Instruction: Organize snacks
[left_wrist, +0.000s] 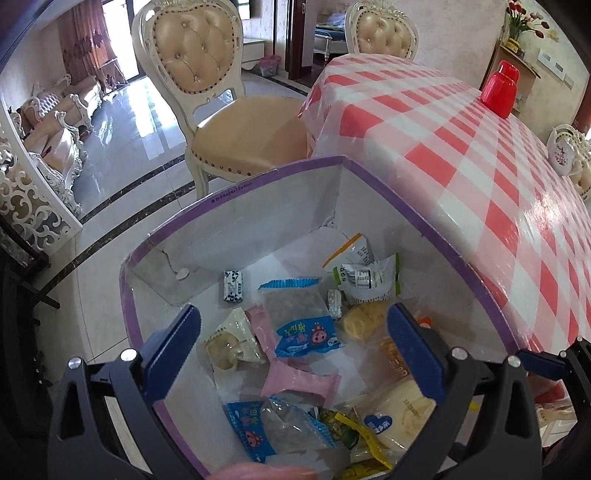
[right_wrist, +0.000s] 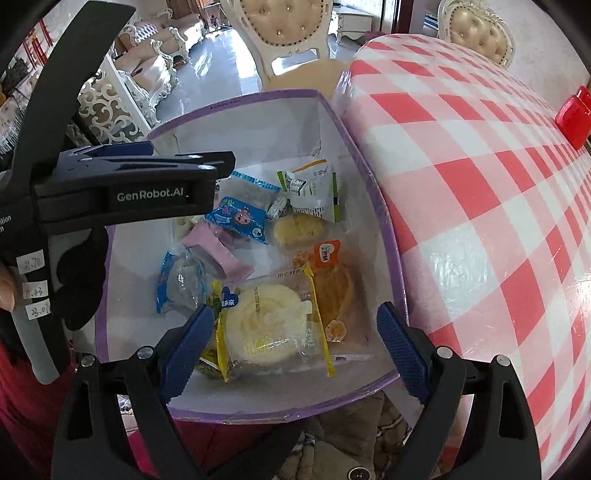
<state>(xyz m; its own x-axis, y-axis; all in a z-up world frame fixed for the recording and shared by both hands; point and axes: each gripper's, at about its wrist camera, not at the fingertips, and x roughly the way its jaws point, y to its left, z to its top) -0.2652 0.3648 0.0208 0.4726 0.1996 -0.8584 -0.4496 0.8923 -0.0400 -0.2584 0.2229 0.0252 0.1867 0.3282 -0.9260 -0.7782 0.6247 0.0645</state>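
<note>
A white box with a purple rim (left_wrist: 388, 192) (right_wrist: 373, 184) stands beside the table and holds several wrapped snacks: a blue packet with a pink pig (left_wrist: 306, 334) (right_wrist: 240, 218), a pink packet (left_wrist: 299, 382) (right_wrist: 221, 247), a round yellow cake (left_wrist: 406, 417) (right_wrist: 266, 325), an orange-labelled pastry (right_wrist: 332, 284) and a green-white packet (left_wrist: 365, 280) (right_wrist: 314, 192). My left gripper (left_wrist: 295, 350) is open and empty above the box; it also shows in the right wrist view (right_wrist: 166, 177). My right gripper (right_wrist: 291, 343) is open and empty above the yellow cake.
A table with a red-and-white checked cloth (left_wrist: 480, 147) (right_wrist: 480, 184) lies to the right, bearing a red jar (left_wrist: 500, 88) (right_wrist: 574, 116). Cream tufted chairs (left_wrist: 221, 110) stand behind the box. A white carved screen (left_wrist: 33, 206) stands at the left on a glossy floor.
</note>
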